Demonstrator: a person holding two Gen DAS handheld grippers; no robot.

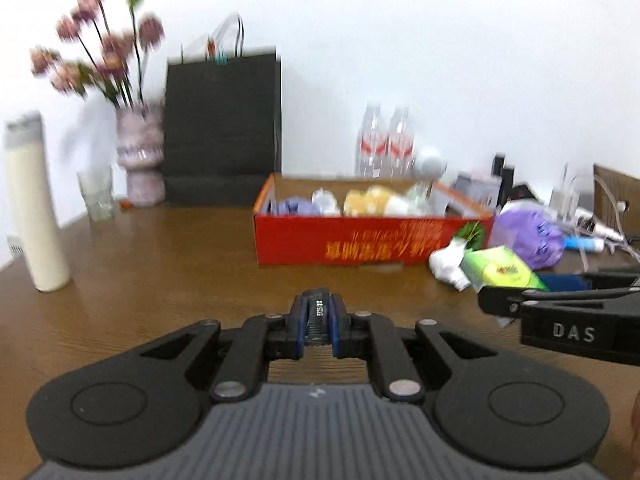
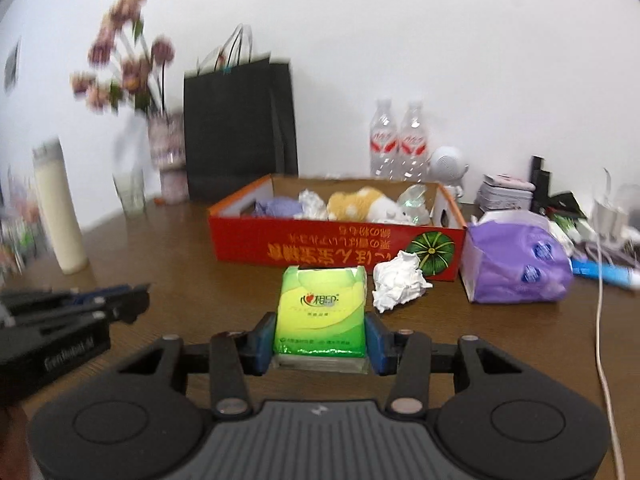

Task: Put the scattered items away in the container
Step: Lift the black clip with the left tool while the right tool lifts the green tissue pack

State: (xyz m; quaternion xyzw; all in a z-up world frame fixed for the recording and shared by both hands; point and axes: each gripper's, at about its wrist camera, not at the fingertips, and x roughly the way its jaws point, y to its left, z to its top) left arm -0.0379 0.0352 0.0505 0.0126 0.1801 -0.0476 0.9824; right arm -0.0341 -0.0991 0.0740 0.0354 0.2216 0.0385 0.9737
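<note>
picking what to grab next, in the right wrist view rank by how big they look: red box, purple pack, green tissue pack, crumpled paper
1. red box
2. purple pack
3. green tissue pack, though it sits nearest the camera in the right gripper, so it may look oversized
4. crumpled paper

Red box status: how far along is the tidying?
Done: a plush toy, purple item and crumpled tissue lie in the red box. In hand: the right hand-held gripper clamps a green tissue pack. Left: a paper wad and purple pack outside.
</note>
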